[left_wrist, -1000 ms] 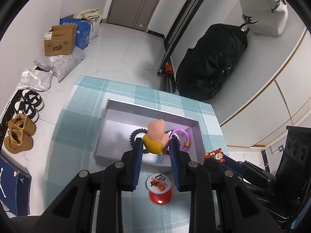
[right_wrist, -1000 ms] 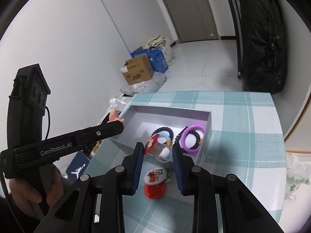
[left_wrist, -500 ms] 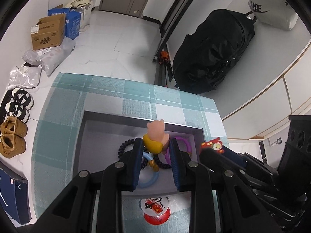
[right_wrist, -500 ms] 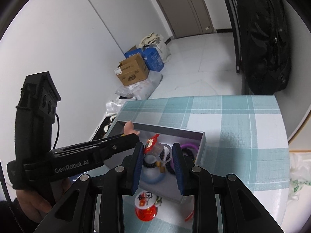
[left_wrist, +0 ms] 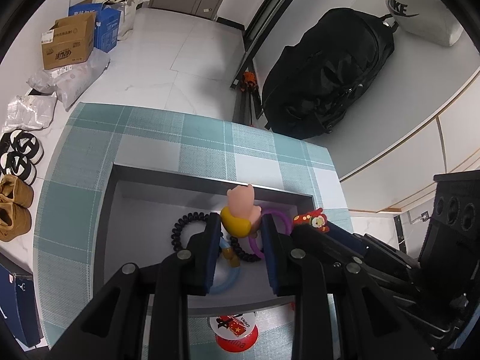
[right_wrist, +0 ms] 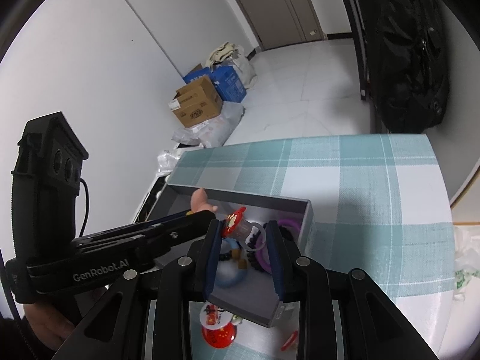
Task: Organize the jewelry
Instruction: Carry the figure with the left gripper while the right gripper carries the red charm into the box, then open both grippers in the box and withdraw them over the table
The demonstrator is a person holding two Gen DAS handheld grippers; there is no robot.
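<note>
The room is evenly and brightly lit, daylight-white, with soft sheen on the pale floor (left_wrist: 168, 45) toward 11 o'clock. Both views bulge like a fish's eye: straight edges bow, and a black rim closes the corners. The checked desk (right_wrist: 375, 180) carries a broad soft shadow at 3 o'clock in the right view. The grey box (left_wrist: 144, 210) lies shaded inside. The black bag (left_wrist: 327, 72) swallows detail. Nearest gripper parts look slightly soft; the rest is sharp.
</note>
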